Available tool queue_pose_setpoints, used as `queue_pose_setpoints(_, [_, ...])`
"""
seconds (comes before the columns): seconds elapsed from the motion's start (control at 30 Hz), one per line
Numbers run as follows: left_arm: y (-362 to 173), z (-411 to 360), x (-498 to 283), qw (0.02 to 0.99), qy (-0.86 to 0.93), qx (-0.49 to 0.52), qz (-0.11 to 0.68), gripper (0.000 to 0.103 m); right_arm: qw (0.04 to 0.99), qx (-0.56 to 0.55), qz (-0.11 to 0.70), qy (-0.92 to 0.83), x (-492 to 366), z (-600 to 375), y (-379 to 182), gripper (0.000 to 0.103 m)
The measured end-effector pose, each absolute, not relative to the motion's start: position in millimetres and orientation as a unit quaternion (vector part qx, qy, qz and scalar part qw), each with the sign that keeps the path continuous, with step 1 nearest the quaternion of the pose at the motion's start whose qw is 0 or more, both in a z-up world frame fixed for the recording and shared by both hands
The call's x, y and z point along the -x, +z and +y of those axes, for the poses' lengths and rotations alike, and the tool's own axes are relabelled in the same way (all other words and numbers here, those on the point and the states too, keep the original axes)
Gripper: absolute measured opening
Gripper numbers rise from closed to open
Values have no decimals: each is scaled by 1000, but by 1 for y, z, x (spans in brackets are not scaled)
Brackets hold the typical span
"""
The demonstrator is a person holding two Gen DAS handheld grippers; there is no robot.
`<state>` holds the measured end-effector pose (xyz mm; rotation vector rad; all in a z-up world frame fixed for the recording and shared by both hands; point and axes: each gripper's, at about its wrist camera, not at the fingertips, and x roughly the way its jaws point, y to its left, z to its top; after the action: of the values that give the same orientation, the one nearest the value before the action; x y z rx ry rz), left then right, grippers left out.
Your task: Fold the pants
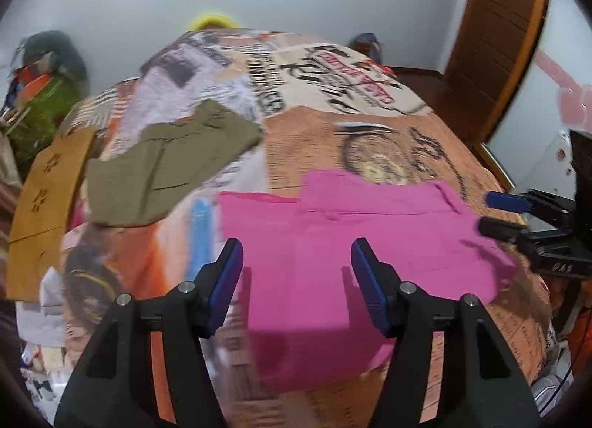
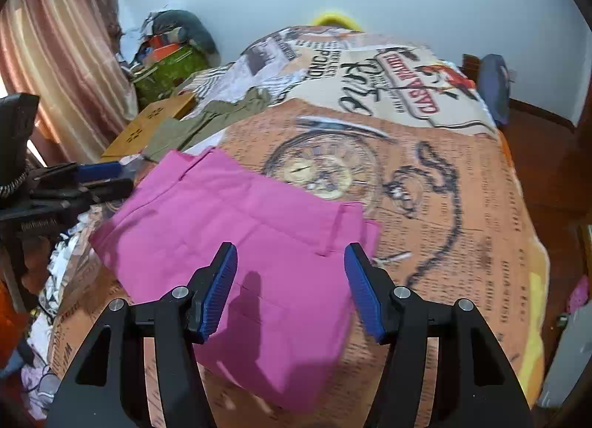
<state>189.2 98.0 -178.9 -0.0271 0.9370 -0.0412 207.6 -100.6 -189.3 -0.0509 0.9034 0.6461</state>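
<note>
Parted left tongs overhang pink pants lying lengthwise left-to-right.

A printed bedspread with newspaper text and a pocket-watch motif covers the bed. An olive garment lies on it near a brown cardboard box. A green bag sits by the pink curtain. A wooden door stands at the wall.

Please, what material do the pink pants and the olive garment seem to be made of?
The pink pants look like thin woven cloth, perhaps cotton, matte: they lie flat with soft creases and no shine. The olive garment looks like heavier matte cloth with stitched pockets, perhaps cotton twill. The blur leaves the weave unclear.
</note>
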Motion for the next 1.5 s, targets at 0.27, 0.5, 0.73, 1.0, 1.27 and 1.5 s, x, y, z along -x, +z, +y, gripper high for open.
queue_pose_setpoints(0.27, [-205, 126, -183, 869, -17, 66, 489, 68, 839, 7, 464, 284, -213, -118, -211, 57])
queue_pose_setpoints(0.5, [-225, 123, -194, 865, -14, 79, 495, 68, 829, -18, 480, 286, -221, -120, -228, 61])
queue_pose_setpoints(0.73, [-234, 133, -210, 855, -31, 121, 503, 68, 810, -50, 499, 305, -235, -121, -238, 61])
queue_pose_setpoints(1.0, [-231, 134, -215, 850, -50, 138, 506, 66, 786, -85, 519, 325, -244, -125, -244, 61])
queue_pose_setpoints(1.27, [-229, 137, -200, 839, -79, 167, 512, 66, 771, -98, 527, 345, -235, -131, -242, 62])
queue_pose_setpoints(1.5, [-229, 135, -216, 833, -96, 186, 512, 66, 773, -104, 520, 349, -248, -121, -245, 63])
